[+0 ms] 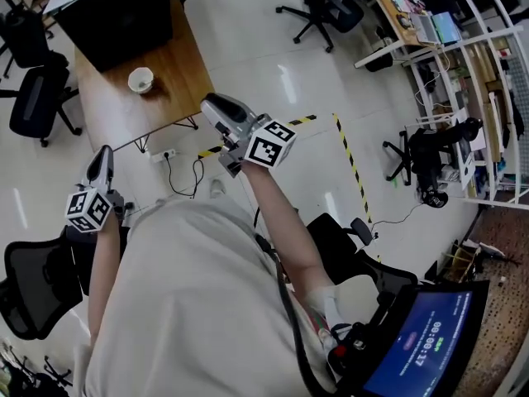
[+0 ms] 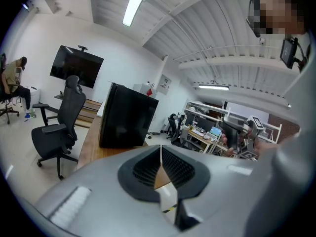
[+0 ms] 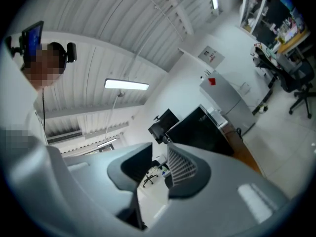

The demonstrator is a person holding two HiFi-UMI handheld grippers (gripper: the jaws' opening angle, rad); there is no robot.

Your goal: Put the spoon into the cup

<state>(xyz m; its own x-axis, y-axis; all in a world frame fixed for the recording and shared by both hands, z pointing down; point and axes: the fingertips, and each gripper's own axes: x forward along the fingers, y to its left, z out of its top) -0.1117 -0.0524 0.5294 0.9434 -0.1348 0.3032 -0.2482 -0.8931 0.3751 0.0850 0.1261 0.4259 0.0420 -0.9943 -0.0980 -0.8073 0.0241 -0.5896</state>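
Looking for the spoon comes first, since it can be made out in no view and its place cannot be told. Only the cup [image 1: 140, 79] is seen, upright on the table [image 1: 178, 85], between the black box [image 1: 116, 15] and the table's near edge and apart from both. The step in hand is judged to be the approach, with nothing picked up so far. Both grippers are held in the air short of the table's near edge, well apart from the cup. The left gripper [image 1: 102, 154] has its fingertips brought together with nothing between them. The right gripper [image 1: 212, 106] has its fingers parted by a modest gap, also empty. For the approach to be done well, the spoon should be found before either gripper is lowered. The right fingers should be spread wider before the handle is straddled, and the cup should be left undisturbed. A chair [image 1: 37, 98] is seen off the table's left edge.
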